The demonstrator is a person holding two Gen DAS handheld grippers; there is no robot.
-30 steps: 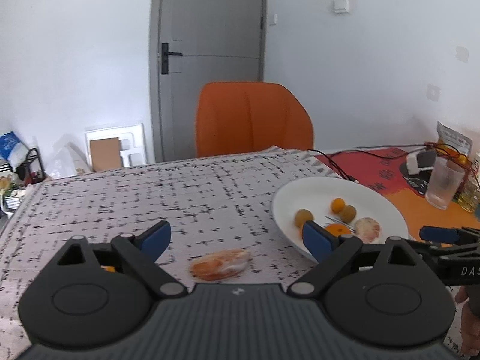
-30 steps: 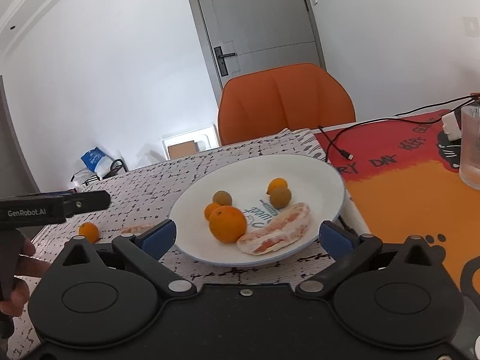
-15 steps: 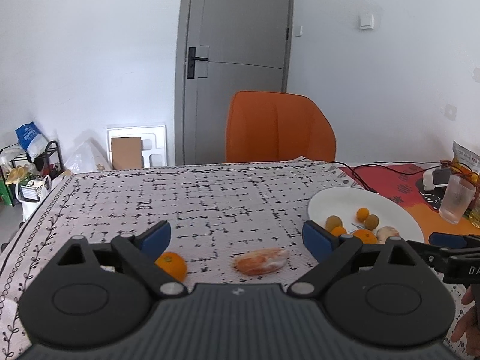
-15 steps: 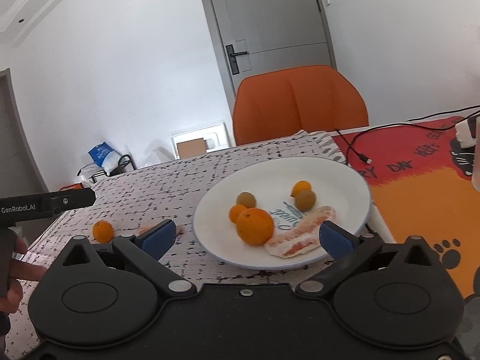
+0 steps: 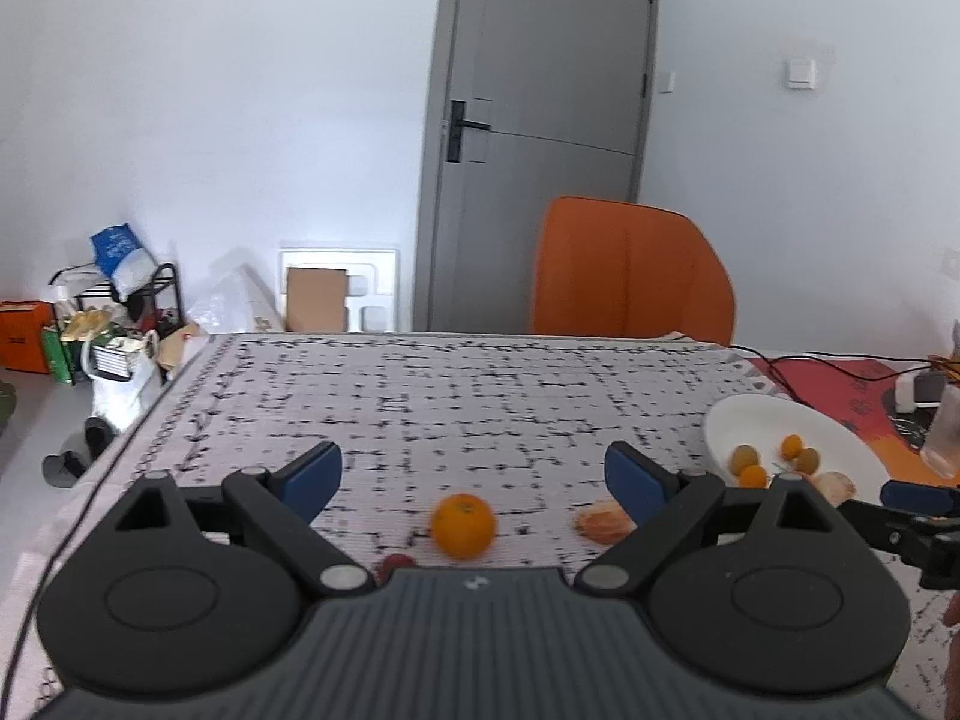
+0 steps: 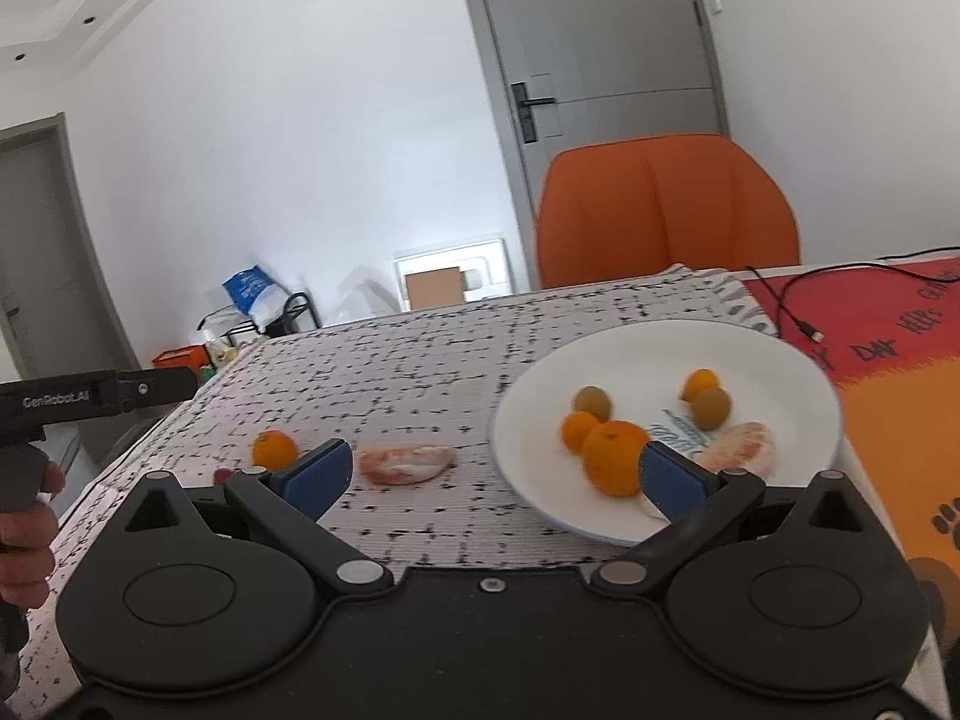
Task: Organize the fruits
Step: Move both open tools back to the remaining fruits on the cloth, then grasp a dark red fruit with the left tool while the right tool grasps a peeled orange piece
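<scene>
"GenRobot.AI" on left gripper (image 6: pixel 108 399)

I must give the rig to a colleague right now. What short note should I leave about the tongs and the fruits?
Left tongs: open, empty, aimed at the loose orange on the cloth.
Right tongs: open, empty, low over the near rim of the plate.
Done: the plate holds a big orange, four small fruits and a peeled segment.
Left: the loose orange, the peeled piece beside it and a small red fruit near the left tongs are all on the cloth. They probably go on the plate.
</scene>
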